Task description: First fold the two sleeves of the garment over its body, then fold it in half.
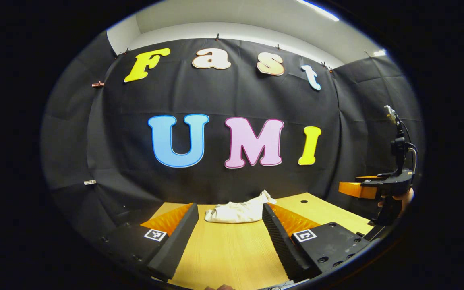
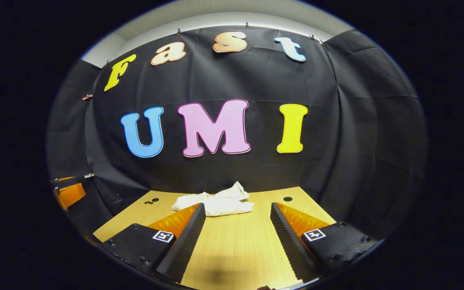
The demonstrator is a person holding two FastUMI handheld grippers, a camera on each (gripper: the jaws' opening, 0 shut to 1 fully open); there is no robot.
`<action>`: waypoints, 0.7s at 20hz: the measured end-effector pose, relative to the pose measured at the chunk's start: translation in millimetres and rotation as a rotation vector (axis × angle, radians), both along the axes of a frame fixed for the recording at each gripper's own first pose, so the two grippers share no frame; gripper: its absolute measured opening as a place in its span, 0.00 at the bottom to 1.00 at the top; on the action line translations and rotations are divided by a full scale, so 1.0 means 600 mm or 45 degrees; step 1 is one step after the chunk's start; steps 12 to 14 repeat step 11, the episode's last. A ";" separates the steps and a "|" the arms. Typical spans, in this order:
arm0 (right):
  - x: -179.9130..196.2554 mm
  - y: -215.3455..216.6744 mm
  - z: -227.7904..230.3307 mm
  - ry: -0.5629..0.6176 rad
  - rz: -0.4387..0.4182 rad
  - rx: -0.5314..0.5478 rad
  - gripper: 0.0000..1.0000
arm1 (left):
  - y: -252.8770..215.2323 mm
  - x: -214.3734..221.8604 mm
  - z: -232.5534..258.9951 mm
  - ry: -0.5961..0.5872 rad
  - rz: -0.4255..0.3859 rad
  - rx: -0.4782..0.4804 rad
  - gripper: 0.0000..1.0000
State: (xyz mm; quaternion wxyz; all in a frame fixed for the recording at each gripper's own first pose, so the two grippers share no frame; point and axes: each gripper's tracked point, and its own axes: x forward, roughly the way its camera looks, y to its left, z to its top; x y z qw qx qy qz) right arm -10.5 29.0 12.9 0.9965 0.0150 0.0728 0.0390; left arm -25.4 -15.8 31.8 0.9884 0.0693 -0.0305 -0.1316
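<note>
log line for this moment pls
stage: pre-fold | garment: crumpled on table | left gripper: open | right gripper: open

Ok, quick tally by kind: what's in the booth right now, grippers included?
Garments: 1, white, crumpled
Tables: 1
Grippers: 2, left gripper and right gripper, both open
Total: 4

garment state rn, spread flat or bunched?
Bunched. The white garment lies in a crumpled heap at the far end of the wooden table, with no sleeve laid out; both claws are open and apart from it.
</note>
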 end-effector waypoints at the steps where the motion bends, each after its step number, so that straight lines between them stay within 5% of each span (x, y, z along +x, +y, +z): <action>1: -0.014 0.004 -0.004 0.004 0.009 -0.005 0.99 | -0.003 -0.013 -0.008 0.009 -0.009 -0.002 0.98; 14: -0.055 0.026 -0.012 0.008 0.053 -0.025 0.99 | 0.010 -0.044 -0.023 0.007 0.046 -0.075 0.99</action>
